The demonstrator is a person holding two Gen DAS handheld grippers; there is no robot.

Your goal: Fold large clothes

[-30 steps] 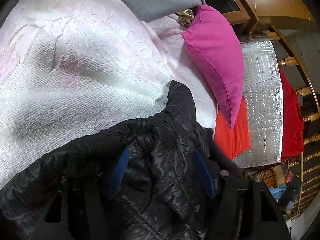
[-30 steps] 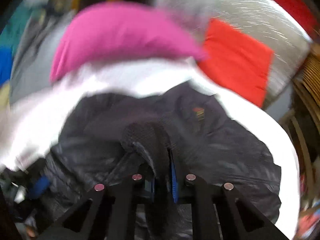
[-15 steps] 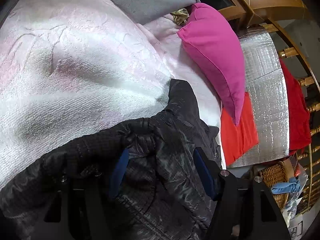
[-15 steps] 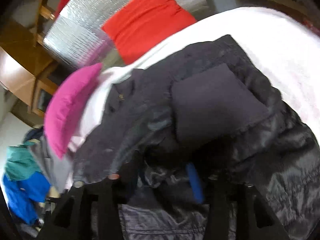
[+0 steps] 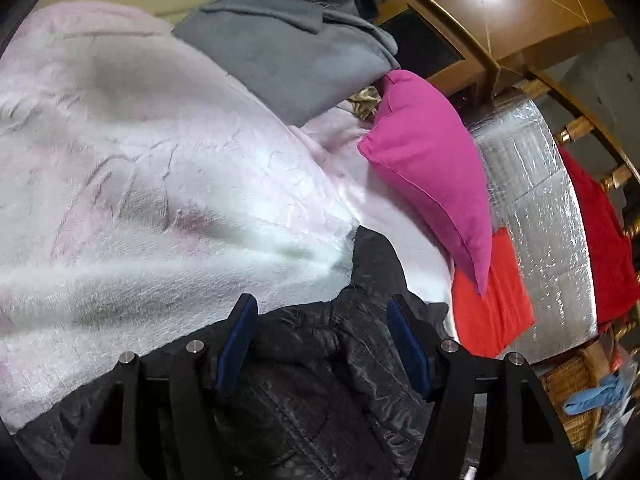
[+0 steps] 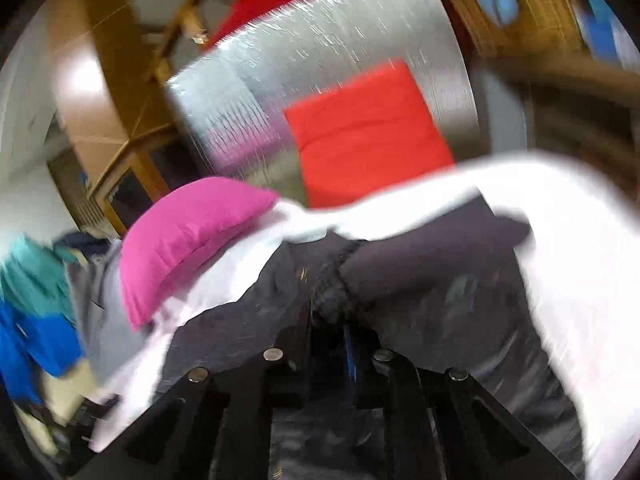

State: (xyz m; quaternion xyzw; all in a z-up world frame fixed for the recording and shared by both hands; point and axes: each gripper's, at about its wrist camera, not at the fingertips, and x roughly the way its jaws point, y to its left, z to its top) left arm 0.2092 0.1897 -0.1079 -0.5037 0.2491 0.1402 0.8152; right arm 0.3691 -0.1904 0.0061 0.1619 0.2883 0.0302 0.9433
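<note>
A shiny black jacket lies on a fluffy white-pink blanket. My left gripper hovers over the jacket's upper edge, open. Its blue pads stand well apart, with fabric below them but nothing pressed between. In the blurred right wrist view the jacket spreads across the blanket. The jaws of my right gripper are closing to a sliver on a knit-edged fold of the jacket, which bunches up between the fingers.
A pink cushion and an orange-red cushion lean on a silver foil panel past the blanket. A grey garment lies at the far end. Wooden furniture and a wicker basket stand to the right.
The left gripper has lifted and tipped up; jacket fabric that draped over its fingers now lies below them. The right gripper swung sideways, opened, then shut again on a jacket fold.
</note>
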